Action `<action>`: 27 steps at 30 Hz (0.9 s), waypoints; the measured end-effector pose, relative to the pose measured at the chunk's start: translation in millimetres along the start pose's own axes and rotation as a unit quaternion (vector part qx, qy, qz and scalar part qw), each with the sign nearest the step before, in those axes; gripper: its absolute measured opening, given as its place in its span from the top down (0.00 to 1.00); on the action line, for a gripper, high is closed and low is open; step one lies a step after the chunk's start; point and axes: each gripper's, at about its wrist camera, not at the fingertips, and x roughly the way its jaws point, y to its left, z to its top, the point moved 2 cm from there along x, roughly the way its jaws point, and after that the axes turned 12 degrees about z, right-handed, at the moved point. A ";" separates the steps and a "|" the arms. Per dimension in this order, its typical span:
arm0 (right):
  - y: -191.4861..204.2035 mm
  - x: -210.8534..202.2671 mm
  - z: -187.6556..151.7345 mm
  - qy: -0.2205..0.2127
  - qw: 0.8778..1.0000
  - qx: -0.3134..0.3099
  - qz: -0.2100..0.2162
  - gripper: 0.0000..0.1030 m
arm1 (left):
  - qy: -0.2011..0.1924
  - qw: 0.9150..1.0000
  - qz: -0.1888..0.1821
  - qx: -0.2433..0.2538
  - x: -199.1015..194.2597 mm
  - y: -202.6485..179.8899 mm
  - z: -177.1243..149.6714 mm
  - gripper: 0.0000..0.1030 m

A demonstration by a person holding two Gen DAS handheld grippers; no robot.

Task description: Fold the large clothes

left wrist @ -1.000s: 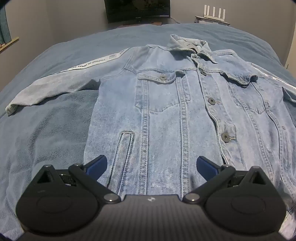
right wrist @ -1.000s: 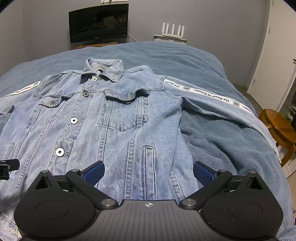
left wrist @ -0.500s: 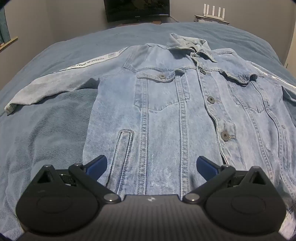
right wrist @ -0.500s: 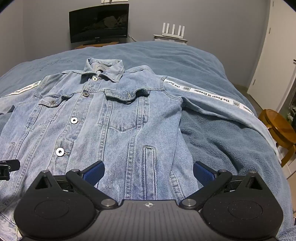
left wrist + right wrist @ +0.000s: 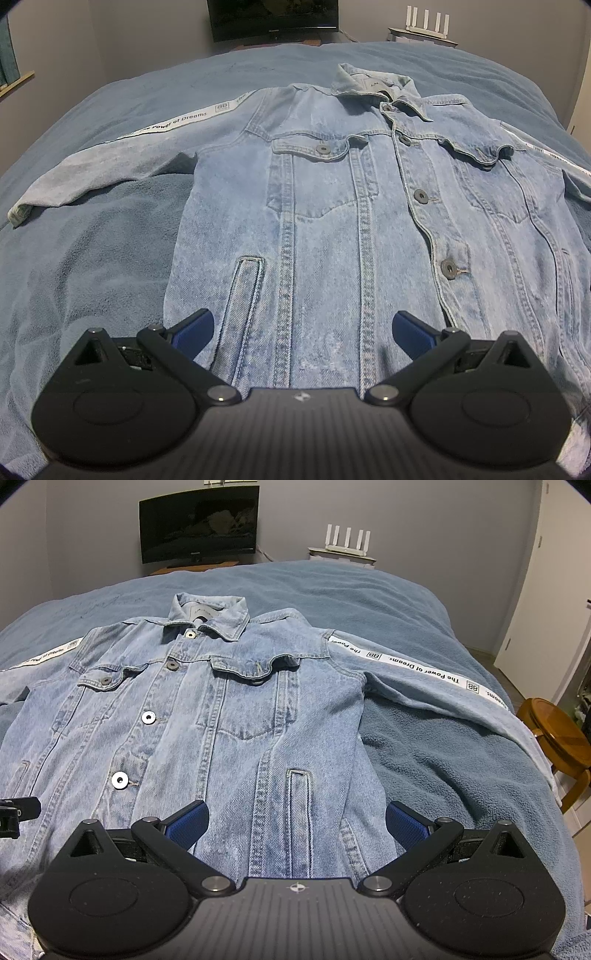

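A light blue denim jacket [image 5: 332, 221] lies front up and buttoned on the bed, collar at the far end, both sleeves spread out sideways. It also shows in the right wrist view [image 5: 229, 720]. Each sleeve carries a white printed stripe [image 5: 417, 664]. My left gripper [image 5: 303, 328] is open and empty, hovering over the jacket's lower left half near the welt pocket [image 5: 245, 291]. My right gripper [image 5: 295, 818] is open and empty over the lower right half, near the other pocket [image 5: 299, 797]. Part of the left gripper [image 5: 18, 810] shows at the right view's left edge.
The bed has a blue fleece blanket [image 5: 92, 258]. A dark monitor [image 5: 199, 528] and a white router [image 5: 347, 539] stand beyond the bed's far end. A wooden stool [image 5: 554, 731] stands at the bed's right side, near a white door [image 5: 546, 590].
The left view has shifted slightly, with the jacket sitting a little lower in frame. The right gripper has barely moved. Both grippers stay open and the jacket lies as before.
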 end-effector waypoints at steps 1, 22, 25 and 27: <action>-0.1 0.0 0.0 0.000 1.000 0.000 0.000 0.00 | 0.000 1.000 0.000 0.000 -0.2 0.0 -0.2 0.00; -1.6 4.3 -2.5 0.001 1.000 -0.001 -0.001 0.00 | 0.001 1.000 -0.001 0.000 1.8 1.3 -0.6 0.00; -2.0 5.1 -3.1 0.001 1.000 -0.001 -0.001 0.00 | 0.002 1.000 -0.002 0.000 1.7 1.3 -0.5 0.00; -2.3 5.6 -3.4 0.001 1.000 -0.001 -0.001 0.00 | 0.001 1.000 -0.001 0.000 1.8 1.1 -0.7 0.00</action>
